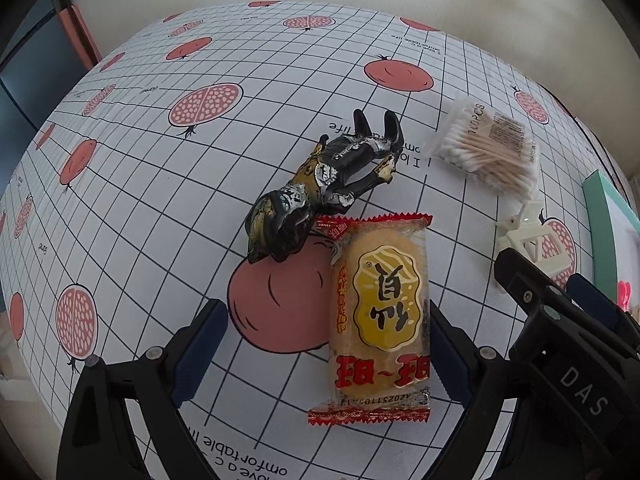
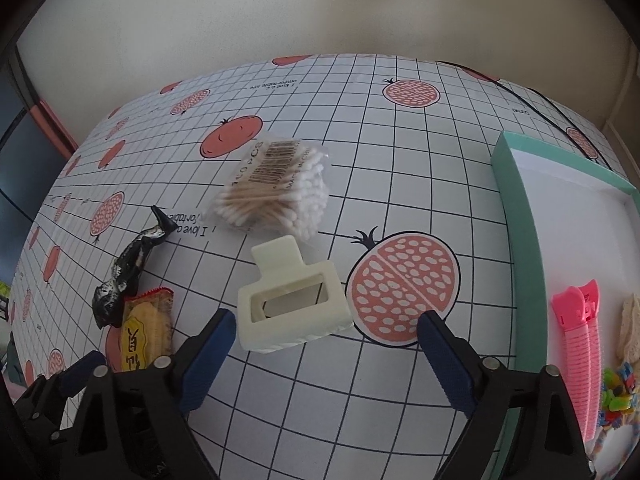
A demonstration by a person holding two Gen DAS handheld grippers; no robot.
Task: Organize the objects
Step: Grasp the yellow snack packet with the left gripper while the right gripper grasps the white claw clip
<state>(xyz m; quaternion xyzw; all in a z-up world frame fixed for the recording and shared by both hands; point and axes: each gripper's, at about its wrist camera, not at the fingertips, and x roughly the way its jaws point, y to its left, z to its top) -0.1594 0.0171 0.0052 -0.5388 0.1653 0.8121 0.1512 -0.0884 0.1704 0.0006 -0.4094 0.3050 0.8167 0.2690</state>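
Left gripper [image 1: 324, 344], jaws apart, is straddling the snack packet [image 1: 378, 320] lying just near of the beetle figure [image 1: 320, 184]. Right gripper [image 2: 324, 344], jaws apart, is hovering near the cream hair clip [image 2: 292, 300], left of the green box [image 2: 520, 216]; cotton swabs [image 2: 276, 192] are lying farther off.

It looks like a home. A pomegranate-print tablecloth [image 2: 360, 184] covers a table against a plain wall [image 2: 320, 12].

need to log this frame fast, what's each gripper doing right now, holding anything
Left gripper: open, holding nothing; the snack packet lies between its jaws.
Right gripper: open, empty, just short of the cream hair claw.
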